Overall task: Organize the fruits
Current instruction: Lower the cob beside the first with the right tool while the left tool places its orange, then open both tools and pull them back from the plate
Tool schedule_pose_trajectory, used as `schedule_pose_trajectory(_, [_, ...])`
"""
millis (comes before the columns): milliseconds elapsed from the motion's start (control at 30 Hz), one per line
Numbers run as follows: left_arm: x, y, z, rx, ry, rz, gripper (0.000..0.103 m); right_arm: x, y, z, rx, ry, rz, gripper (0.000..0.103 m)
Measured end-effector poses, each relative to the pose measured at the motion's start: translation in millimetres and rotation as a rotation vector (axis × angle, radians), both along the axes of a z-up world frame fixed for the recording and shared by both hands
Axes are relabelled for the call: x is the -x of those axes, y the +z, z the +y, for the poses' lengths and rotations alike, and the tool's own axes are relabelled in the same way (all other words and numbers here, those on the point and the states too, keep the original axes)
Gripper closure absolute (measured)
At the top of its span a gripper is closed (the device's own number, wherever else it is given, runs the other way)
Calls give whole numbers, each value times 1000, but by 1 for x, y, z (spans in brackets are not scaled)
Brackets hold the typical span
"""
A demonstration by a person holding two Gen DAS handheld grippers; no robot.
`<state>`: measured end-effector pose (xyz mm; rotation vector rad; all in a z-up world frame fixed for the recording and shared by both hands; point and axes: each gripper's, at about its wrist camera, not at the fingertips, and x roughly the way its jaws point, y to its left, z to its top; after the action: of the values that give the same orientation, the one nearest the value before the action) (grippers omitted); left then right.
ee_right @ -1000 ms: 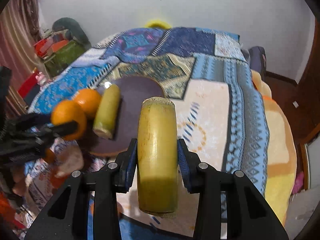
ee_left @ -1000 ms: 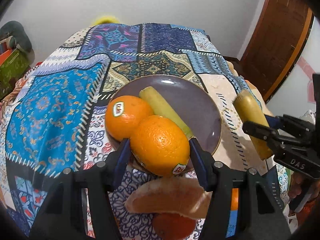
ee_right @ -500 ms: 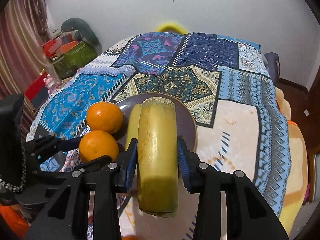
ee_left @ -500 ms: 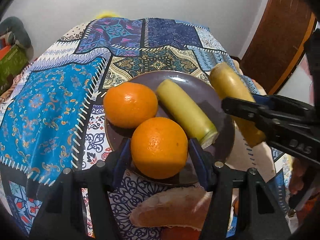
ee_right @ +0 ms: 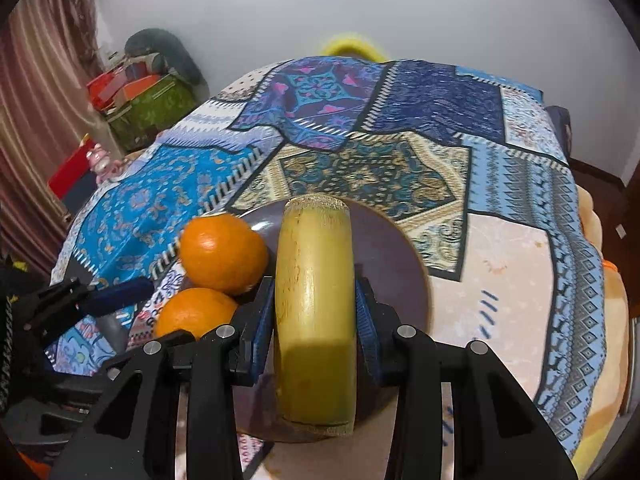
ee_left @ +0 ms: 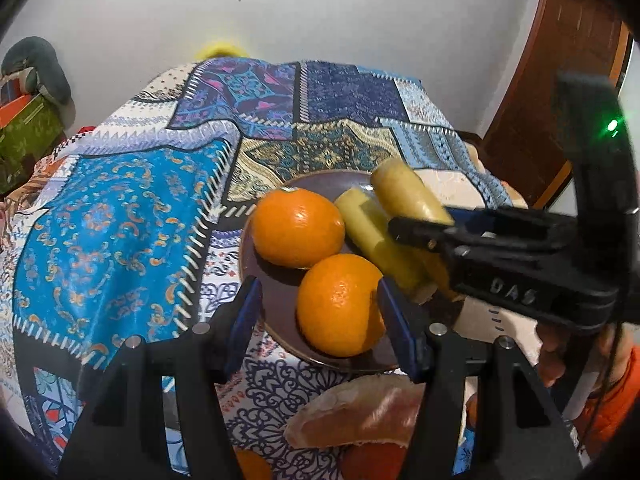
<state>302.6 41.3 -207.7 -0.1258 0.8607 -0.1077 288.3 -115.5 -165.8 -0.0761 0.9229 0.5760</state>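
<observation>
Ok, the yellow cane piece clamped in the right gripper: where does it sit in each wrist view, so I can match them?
Left wrist view: held cane piece lies right of center, above the plate, beside a second cane piece, with the right gripper entering from the right.
Right wrist view: held cane piece fills the lower center, between the gripper's pads.
Shared landmark: dark plate with two oranges.

We see a white wall, a brown curtain at left, a wooden door at right, and a patchwork quilt over the bed.
</observation>
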Motion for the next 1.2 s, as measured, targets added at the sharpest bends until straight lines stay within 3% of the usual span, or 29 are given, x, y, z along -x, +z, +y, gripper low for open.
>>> schedule_pose_trajectory(167, [11,10,9,-7,21,-31,43,2,1,11,-5,16,0,68])
schedule_pose_trajectory(533, [13,6,22,-6,51,-28,43,-19,-12,-1,91,-62,-7,68])
schedule_pose_trajectory(867, [11,3,23,-8,60,-21,43,-25,-13,-5,67,-66,25,65])
schedule_pose_trajectory(1200, [34,27,24,-30,79,-51,43,3,12,-6,81,-47,-32,65])
